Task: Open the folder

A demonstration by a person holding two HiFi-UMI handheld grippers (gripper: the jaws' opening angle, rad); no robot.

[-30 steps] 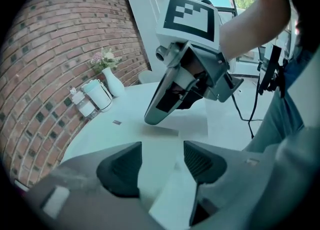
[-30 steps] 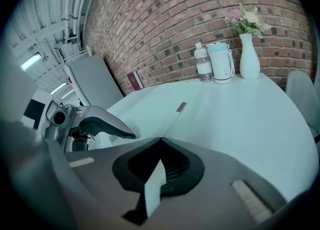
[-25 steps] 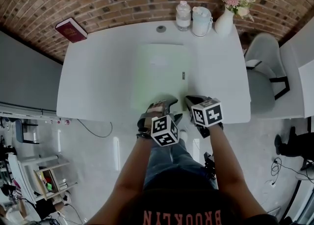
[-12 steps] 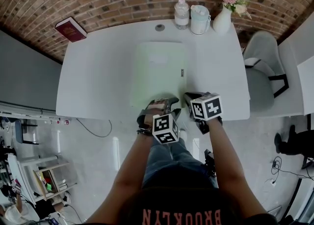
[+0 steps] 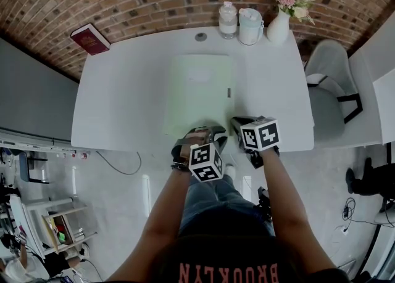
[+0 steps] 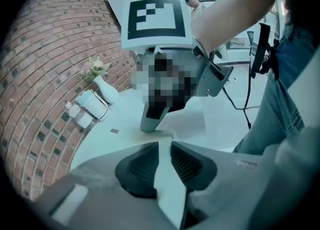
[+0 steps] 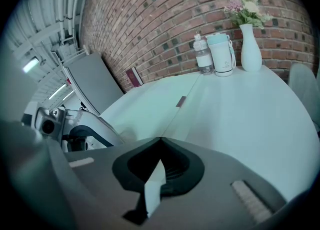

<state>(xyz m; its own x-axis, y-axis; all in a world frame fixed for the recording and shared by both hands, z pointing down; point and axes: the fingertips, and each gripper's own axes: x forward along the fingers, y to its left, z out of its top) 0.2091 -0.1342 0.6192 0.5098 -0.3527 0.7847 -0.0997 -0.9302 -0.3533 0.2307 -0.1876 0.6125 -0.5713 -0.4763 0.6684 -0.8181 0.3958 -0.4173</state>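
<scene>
A pale green folder lies shut and flat in the middle of the white table. Both grippers sit at its near edge. My left gripper points down at the edge, and its jaws have just been closing. A pale sheet of the folder runs between the pads, with a narrow gap still showing. My right gripper is at the near right corner. In the right gripper view its jaws meet at the tips on a pale strip of the folder.
At the far edge of the table stand a water bottle, a pale tumbler and a white vase with flowers. A red book lies at the far left corner. A grey chair stands to the right.
The left gripper's jaws have drawn in around the folder's near edge. Both hands have stayed almost where they were, and the folder has not moved.
</scene>
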